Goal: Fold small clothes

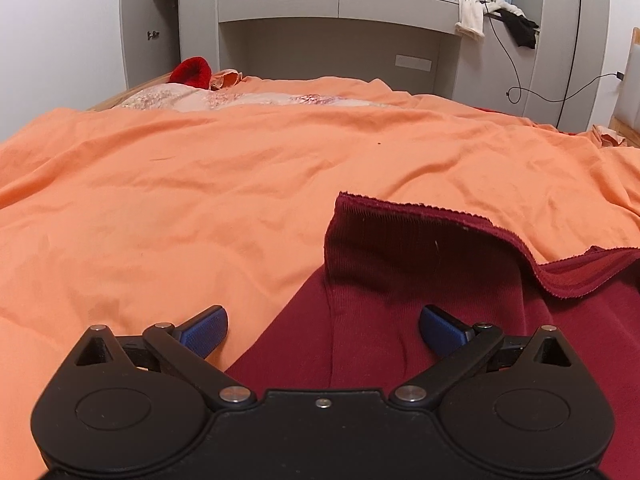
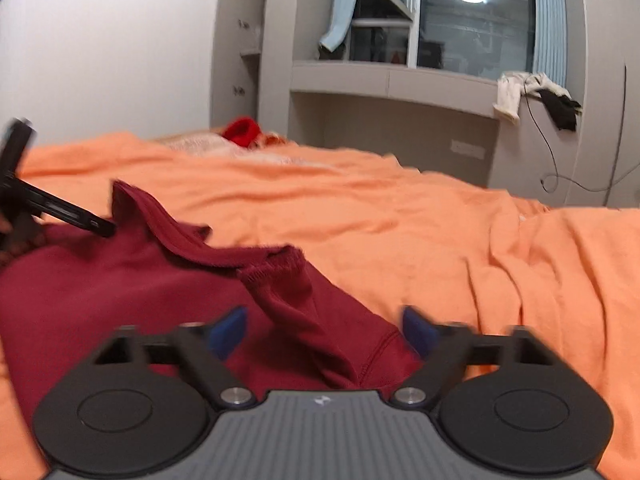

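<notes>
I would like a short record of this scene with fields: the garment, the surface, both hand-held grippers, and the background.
garment: dark red sweater, lying partly folded, ribbed hem turned up
surface: orange bedsheet, wrinkled
left hand-held gripper: open, jaws straddling the sweater's edge, gripping nothing
right hand-held gripper: open, over a sleeve cuff, gripping nothing
background: red item at the bed's far end; white and black clothes on a ledge

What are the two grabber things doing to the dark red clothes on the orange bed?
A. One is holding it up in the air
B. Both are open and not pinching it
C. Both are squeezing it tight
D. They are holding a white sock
B: the left hand-held gripper and the right hand-held gripper both have their blue pads spread wide above the dark red garment, which lies on the orange bedspread.
</notes>
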Demonstrator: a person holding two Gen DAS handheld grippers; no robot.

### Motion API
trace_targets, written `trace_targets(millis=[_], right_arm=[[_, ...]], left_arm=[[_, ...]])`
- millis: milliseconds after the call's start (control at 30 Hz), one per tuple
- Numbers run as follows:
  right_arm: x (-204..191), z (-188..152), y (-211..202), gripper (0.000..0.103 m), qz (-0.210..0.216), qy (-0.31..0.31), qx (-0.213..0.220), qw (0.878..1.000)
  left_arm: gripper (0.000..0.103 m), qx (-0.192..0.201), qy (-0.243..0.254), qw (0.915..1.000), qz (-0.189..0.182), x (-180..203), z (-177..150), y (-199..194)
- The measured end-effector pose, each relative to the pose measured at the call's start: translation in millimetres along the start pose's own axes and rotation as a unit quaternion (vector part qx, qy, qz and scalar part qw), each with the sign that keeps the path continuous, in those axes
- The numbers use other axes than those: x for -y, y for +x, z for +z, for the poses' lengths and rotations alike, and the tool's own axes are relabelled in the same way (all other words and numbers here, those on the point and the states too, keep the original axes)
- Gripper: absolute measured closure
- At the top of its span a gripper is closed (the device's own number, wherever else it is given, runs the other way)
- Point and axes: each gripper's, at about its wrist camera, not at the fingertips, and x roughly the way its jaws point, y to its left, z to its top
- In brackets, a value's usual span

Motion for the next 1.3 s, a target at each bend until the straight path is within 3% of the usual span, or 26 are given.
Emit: trace_targets(millis=[33, 67, 100, 300, 367, 433, 533, 700, 800, 900, 1000, 1067, 1133, 1233, 1300], right_arm=[[-2, 0, 8, 0.057, -0.007, 0.004, -0.007, 1.0], [-2, 0, 15, 0.074, -0.018, 0.01, -0.01, 1.0], [-1, -1, 21, 0.079, -0.032, 0.019, -0.012, 0.999], [43, -11, 28, 0.08, -0.1, 0.157, -0.017, 0.982], [51, -18, 27, 0.08, -0.114, 0.167, -0.025, 0.979], [53, -23, 28, 0.077, -0.126, 0.158, -0.038, 0.979], [55, -29, 30, 0.063, -0.131, 0.162, -0.043, 0.977], [53, -28, 20, 0.016, -0.136, 0.148, -0.023, 0.979], [50, -27, 12, 0.004, -0.137, 0.134, -0.01, 0.981], [47, -25, 3, 0.0, -0.135, 0.127, -0.002, 0.983], [45, -29, -10, 0.0, -0.136, 0.124, 0.018, 0.983], [45, -33, -20, 0.0, -0.137, 0.124, 0.031, 0.982], [46, -38, -28, 0.0, -0.136, 0.128, 0.039, 0.982], [49, -45, -34, 0.0, -0.134, 0.131, 0.04, 0.981], [49, -50, -34, 0.0, -0.138, 0.13, 0.035, 0.981]], left_arm=[[0.001, -0.001, 0.0, 1.0, 0.0, 0, -1, 0], [0.001, -0.002, 0.0, 1.0, 0.001, 0, -1, 0], [0.001, -0.004, 0.0, 1.0, 0.0, -1, -1, 0], [0.001, -0.008, 0.0, 1.0, -0.002, -3, -3, 1], [0.001, -0.009, 0.0, 1.0, -0.001, -3, -3, 1], [0.001, -0.009, 0.001, 1.0, 0.001, -3, -3, 1], [0.001, -0.01, 0.004, 0.9999, 0.004, -1, -4, 2], [0.001, 0.005, 0.001, 1.0, 0.007, 0, -2, -2], [0.001, 0.061, 0.002, 0.9981, 0.003, 4, 1, -20], [0.001, 0.106, 0.02, 0.9933, -0.043, 19, 4, -37], [0.001, 0.12, 0.048, 0.9832, -0.128, 44, 3, -48], [0.001, 0.104, 0.085, 0.9741, -0.182, 66, 1, -48], [0.001, 0.071, 0.139, 0.9652, -0.209, 90, -4, -43], [0.001, 0.031, 0.187, 0.9583, -0.213, 114, -14, -30], [0.001, 0.014, 0.182, 0.958, -0.221, 117, -15, -22]])
